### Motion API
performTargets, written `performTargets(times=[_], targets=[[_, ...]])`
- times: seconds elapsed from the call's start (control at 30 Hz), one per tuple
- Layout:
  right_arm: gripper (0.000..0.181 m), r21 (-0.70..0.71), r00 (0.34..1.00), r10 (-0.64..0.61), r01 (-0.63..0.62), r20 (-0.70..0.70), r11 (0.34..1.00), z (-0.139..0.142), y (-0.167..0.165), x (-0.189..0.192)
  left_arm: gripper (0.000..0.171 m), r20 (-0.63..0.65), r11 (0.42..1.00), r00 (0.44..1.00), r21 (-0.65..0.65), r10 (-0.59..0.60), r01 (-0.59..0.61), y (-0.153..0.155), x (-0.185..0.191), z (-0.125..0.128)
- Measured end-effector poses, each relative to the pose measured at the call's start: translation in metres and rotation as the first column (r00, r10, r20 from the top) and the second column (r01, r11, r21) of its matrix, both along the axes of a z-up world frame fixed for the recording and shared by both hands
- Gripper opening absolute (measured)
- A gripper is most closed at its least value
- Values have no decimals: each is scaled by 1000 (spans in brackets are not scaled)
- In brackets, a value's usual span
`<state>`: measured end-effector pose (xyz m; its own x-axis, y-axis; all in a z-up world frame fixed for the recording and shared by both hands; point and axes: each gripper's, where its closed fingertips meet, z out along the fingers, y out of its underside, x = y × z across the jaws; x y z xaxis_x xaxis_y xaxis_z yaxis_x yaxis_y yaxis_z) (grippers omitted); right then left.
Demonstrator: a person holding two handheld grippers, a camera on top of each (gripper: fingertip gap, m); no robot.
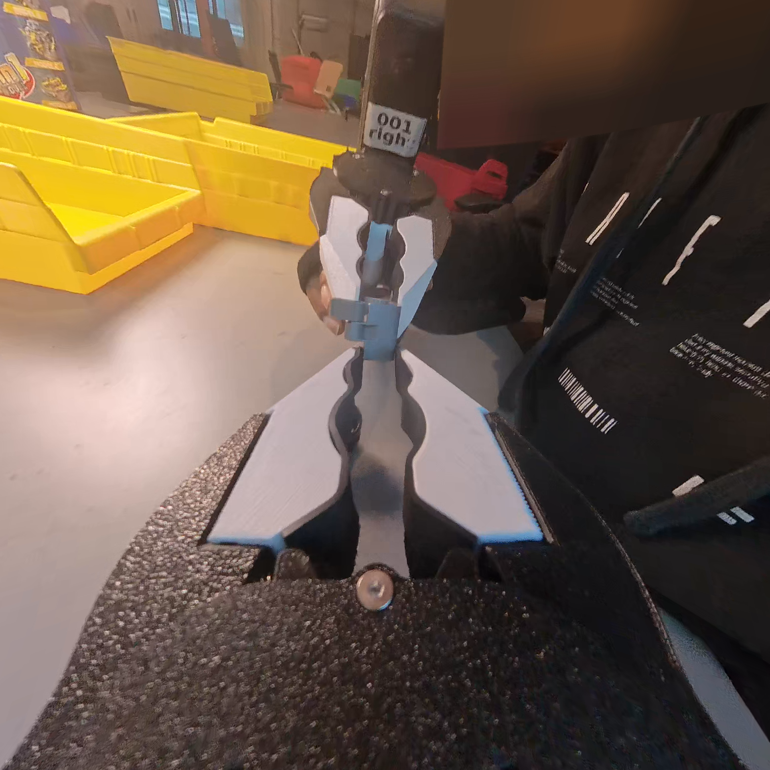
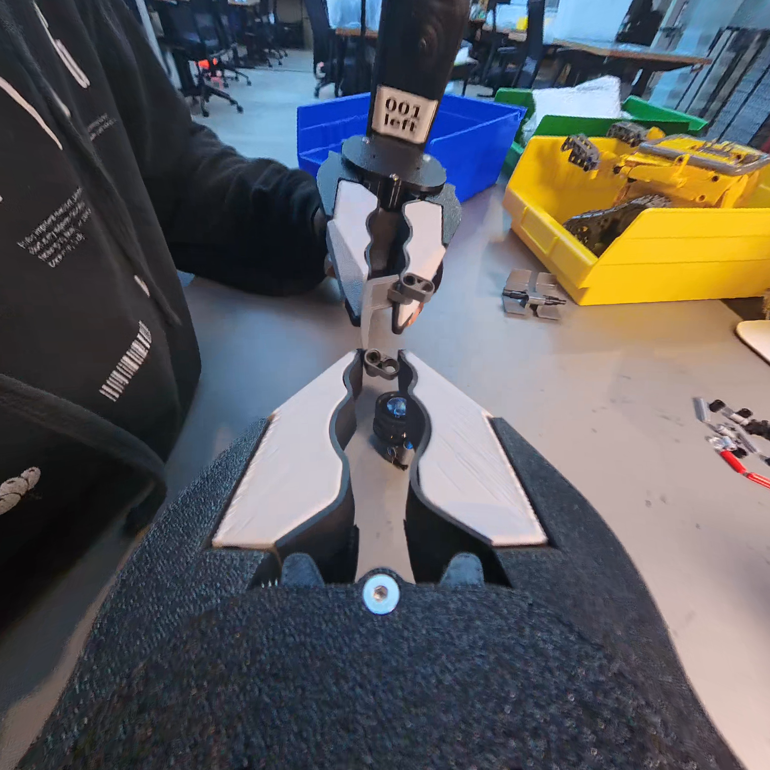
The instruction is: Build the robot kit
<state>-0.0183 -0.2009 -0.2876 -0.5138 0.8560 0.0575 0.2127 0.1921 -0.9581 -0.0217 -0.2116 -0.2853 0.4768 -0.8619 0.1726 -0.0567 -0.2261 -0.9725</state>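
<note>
My two grippers meet tip to tip above a grey table (image 2: 541, 416). My left gripper (image 1: 377, 354) is shut on a small grey beam piece (image 1: 378, 329). In the right wrist view that gripper (image 2: 383, 308) holds its grey piece with holes (image 2: 412, 287). My right gripper (image 2: 381, 356) is shut on a small dark grey piece with two holes (image 2: 381, 362); it shows farther off in the left wrist view (image 1: 373, 316). The two pieces are very close; I cannot tell if they touch. A black wheel-like part with a blue pin (image 2: 393, 421) lies on the table under my right gripper.
Yellow bins (image 1: 104, 208) stand to the left. A blue bin (image 2: 471, 137), a green bin (image 2: 583, 121) and a yellow bin holding a yellow toy vehicle (image 2: 625, 258) stand behind. A grey block (image 2: 531, 296) and loose small parts (image 2: 737, 429) lie right. A person in a black hoodie (image 2: 83, 250) is close. Only a small space, under 4 cm, lies between the two pairs of fingers. Left tips and right tips are each some 25 centimetres from the grey block (image 2: 531, 296).
</note>
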Motion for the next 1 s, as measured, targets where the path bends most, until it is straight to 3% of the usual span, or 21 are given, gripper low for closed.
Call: performTargets(times=[0.13, 0.47, 0.57, 1.0], targets=[[14, 18, 995, 58, -60, 80, 998, -17, -7, 1, 18, -148, 998, 988, -63, -37, 27, -8, -9, -23], [13, 1, 985, 142, -143, 98, 990, -24, -18, 3, 39, -154, 999, 987, -32, -46, 42, -11, -8, -19], [14, -1, 982, 154, -155, 107, 988, -27, -20, 2, 25, -190, 998, 980, -35, -51, 46, -12, -3, -25], [19, 50, 994, 5, -11, 112, 999, -35, 9, -4, 23, -231, 995, 971, -70, 54, -72, 6, -10, -35]])
